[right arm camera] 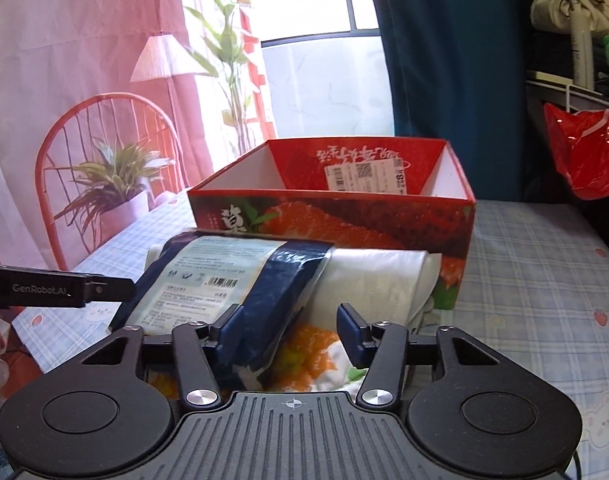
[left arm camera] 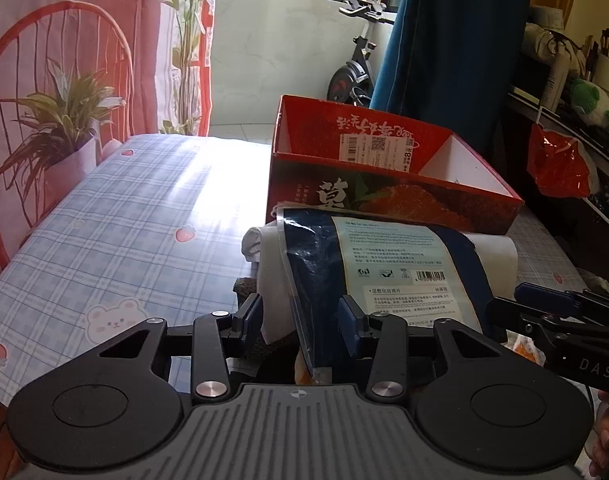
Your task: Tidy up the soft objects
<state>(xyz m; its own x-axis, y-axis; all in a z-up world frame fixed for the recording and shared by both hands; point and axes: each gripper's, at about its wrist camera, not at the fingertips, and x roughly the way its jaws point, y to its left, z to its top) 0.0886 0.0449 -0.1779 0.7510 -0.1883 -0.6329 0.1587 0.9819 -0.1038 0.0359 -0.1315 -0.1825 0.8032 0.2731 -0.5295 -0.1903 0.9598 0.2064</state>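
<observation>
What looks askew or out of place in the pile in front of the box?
The dark blue packet lies tilted across the white roll and a fruit-print cloth, one end propped up. The red box behind sits upright and seems undamaged. Nothing looks spilled.

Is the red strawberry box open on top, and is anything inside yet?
Open: the red strawberry-print cardboard box has no lid, its inner walls showing. The floor is hidden, so contents cannot be told.

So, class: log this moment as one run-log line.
left gripper: open, around pouch | right gripper: open, by pouch | box: behind pile | towel: under pouch
</observation>
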